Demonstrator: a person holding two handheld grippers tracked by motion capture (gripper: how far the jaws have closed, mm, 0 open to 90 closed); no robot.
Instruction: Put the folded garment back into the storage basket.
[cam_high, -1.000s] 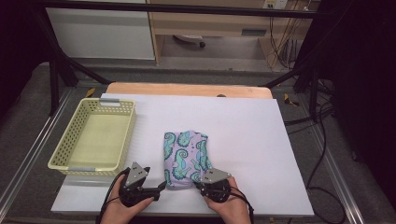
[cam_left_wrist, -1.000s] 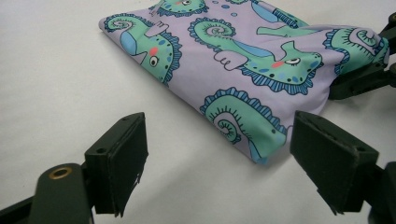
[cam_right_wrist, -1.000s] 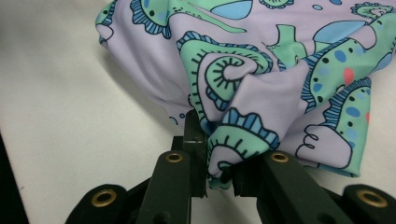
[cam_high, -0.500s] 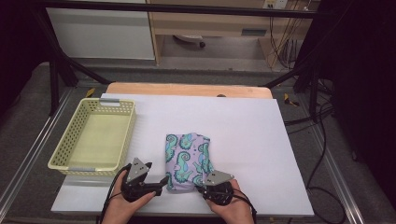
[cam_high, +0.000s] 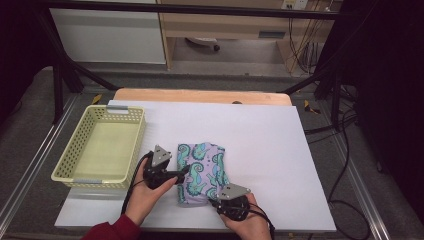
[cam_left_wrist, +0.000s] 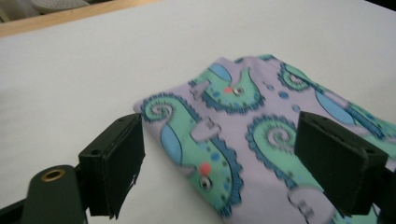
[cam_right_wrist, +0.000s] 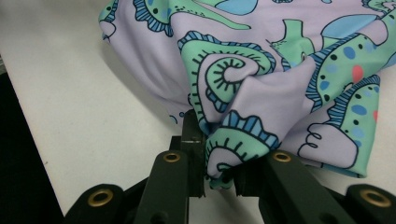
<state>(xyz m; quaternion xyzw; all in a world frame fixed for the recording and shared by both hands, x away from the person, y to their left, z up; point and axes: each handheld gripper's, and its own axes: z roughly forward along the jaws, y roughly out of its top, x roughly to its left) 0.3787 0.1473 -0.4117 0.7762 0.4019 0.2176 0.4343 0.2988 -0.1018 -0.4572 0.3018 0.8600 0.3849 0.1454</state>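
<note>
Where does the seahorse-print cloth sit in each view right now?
High view: folded seahorse cloth on the white table, right of the yellow basket.
Left gripper view: centre-right, between open jaws.
Right gripper view: upper centre, its corner pinched in the jaws.
Shared landmark: the white table.

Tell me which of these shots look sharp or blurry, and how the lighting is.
High view: evenly lit on the white table, dark round the edges. Left gripper view: soft, the seahorse cloth smeared by motion blur between the open left gripper. Right gripper view: sharper, the right gripper pinching the cloth, which casts a soft shadow.
</note>
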